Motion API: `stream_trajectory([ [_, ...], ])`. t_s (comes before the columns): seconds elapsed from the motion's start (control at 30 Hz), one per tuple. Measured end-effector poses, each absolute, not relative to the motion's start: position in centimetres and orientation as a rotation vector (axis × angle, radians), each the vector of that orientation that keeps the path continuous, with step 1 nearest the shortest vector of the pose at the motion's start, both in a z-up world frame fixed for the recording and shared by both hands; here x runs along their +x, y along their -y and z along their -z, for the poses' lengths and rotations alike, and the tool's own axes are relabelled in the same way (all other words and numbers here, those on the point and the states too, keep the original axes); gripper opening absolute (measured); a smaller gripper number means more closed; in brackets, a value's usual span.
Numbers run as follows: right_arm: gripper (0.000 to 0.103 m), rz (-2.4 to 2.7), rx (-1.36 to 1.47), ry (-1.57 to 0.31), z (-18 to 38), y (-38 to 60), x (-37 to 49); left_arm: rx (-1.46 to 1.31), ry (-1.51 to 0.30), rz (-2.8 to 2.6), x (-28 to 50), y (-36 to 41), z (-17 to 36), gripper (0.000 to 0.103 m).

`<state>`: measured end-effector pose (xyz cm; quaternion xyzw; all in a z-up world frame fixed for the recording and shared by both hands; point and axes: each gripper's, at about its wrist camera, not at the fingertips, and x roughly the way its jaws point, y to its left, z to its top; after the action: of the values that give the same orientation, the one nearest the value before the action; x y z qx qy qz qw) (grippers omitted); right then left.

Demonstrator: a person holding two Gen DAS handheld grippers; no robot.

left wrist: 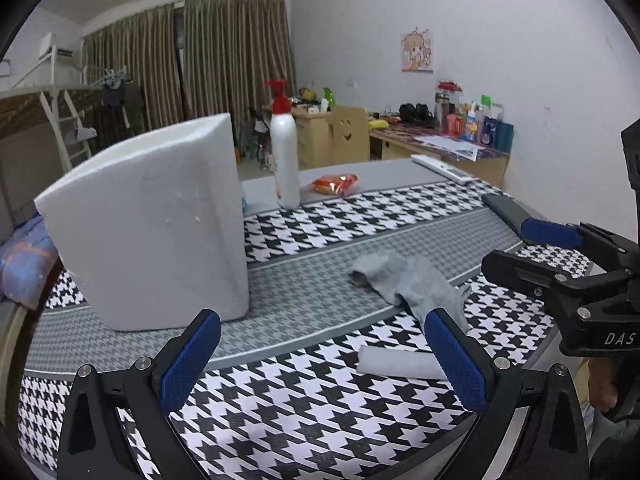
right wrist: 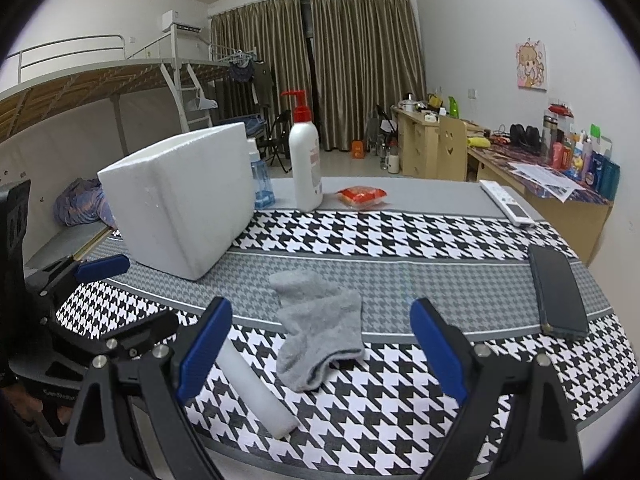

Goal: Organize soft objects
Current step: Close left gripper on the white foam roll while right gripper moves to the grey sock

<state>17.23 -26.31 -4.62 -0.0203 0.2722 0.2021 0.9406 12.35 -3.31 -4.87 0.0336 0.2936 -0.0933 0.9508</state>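
Note:
A grey sock (left wrist: 416,286) (right wrist: 318,328) lies crumpled on the houndstooth tablecloth. Beside it rests a white foam cylinder (left wrist: 400,362) (right wrist: 256,388). A tall white foam box (left wrist: 152,224) (right wrist: 180,196) stands upright at the left. My left gripper (left wrist: 322,360) is open and empty, just short of the box and the cylinder. My right gripper (right wrist: 320,350) is open too, its fingers on either side of the sock's near end, slightly above it. In the left wrist view the right gripper (left wrist: 532,248) shows at the right edge; in the right wrist view the left gripper (right wrist: 120,296) shows at the left.
A white pump bottle (right wrist: 305,160), a small blue bottle (right wrist: 262,184) and a red snack packet (right wrist: 362,196) stand at the table's far side. A dark phone (right wrist: 558,296) and a white remote (right wrist: 506,202) lie at the right. A cluttered desk (right wrist: 560,196) runs along the wall.

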Motion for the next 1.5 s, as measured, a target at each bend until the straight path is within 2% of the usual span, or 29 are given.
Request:
stream_trajectory([
  [0.53,0.093,-0.471,-0.041,-0.644,6.8,26.6,18.9,0.024,-0.724,0.221,13.4,4.9,7.8,0.102],
  [0.77,0.093,-0.479,-0.038,-0.663,7.2,26.7,19.5,0.025,-0.772,0.263,14.0,5.8,8.6,0.094],
  [0.87,0.093,-0.481,-0.036,-0.671,7.3,26.6,19.8,0.025,-0.792,0.279,14.4,5.9,8.9,0.087],
  [0.93,0.093,-0.484,-0.034,-0.676,7.4,26.6,20.0,0.022,-0.808,0.292,14.8,6.1,9.2,0.077],
  [1.03,0.093,-0.484,-0.035,-0.684,7.6,26.6,20.2,0.021,-0.833,0.306,15.2,6.2,9.8,0.068],
  [1.23,0.093,-0.490,-0.042,-0.701,7.9,26.4,20.7,0.038,-0.837,0.318,15.6,6.7,10.0,0.066],
  [1.27,0.093,-0.494,-0.043,-0.704,8.0,26.4,20.8,0.041,-0.835,0.320,15.6,6.8,10.0,0.064],
  [1.37,0.093,-0.499,-0.048,-0.712,8.1,26.2,21.1,0.042,-0.836,0.356,15.4,6.9,9.9,0.050],
  [1.5,0.093,-0.501,-0.047,-0.719,8.3,26.0,21.2,0.033,-0.833,0.362,15.3,6.7,9.9,0.044],
])
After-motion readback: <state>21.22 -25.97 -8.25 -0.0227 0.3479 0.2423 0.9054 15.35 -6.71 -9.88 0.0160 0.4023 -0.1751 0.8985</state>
